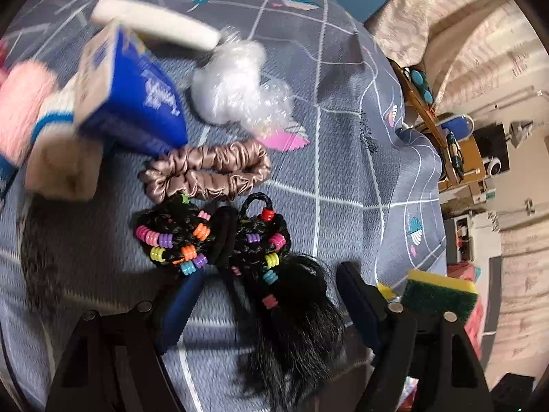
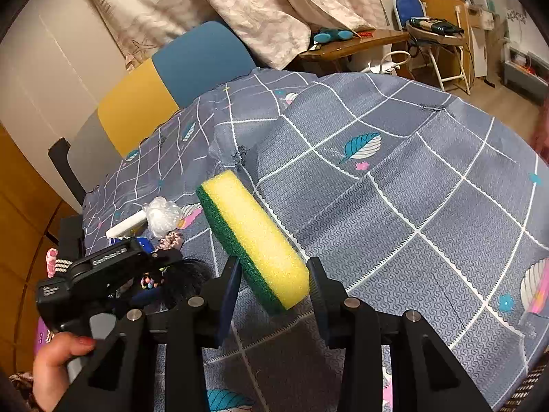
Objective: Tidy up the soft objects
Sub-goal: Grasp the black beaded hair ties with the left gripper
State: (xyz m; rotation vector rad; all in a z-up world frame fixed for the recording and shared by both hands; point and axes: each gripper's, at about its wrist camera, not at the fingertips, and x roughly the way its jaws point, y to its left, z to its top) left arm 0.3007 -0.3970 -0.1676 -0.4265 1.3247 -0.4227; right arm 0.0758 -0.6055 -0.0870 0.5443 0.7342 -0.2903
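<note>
My right gripper [image 2: 272, 279] is shut on a yellow and green sponge [image 2: 252, 237] and holds it above the grey patterned cloth [image 2: 394, 206]; the sponge also shows in the left wrist view [image 1: 439, 295]. My left gripper [image 1: 271, 295] is open around a black braided hair piece with coloured beads [image 1: 212, 240], which lies on the cloth [image 1: 343, 158]; its loose black hair [image 1: 295, 316] lies between the fingers. A beige satin scrunchie [image 1: 209, 171] lies just beyond it.
Further on lie a clear plastic puff [image 1: 236, 86], a blue tissue pack [image 1: 133, 92], a white roll [image 1: 154, 20], a pink and white sock [image 1: 27, 110] and a beige block [image 1: 61, 168]. The cloth's edge drops off at the right [image 1: 422, 185]. A chair [image 2: 164, 79] stands behind the table.
</note>
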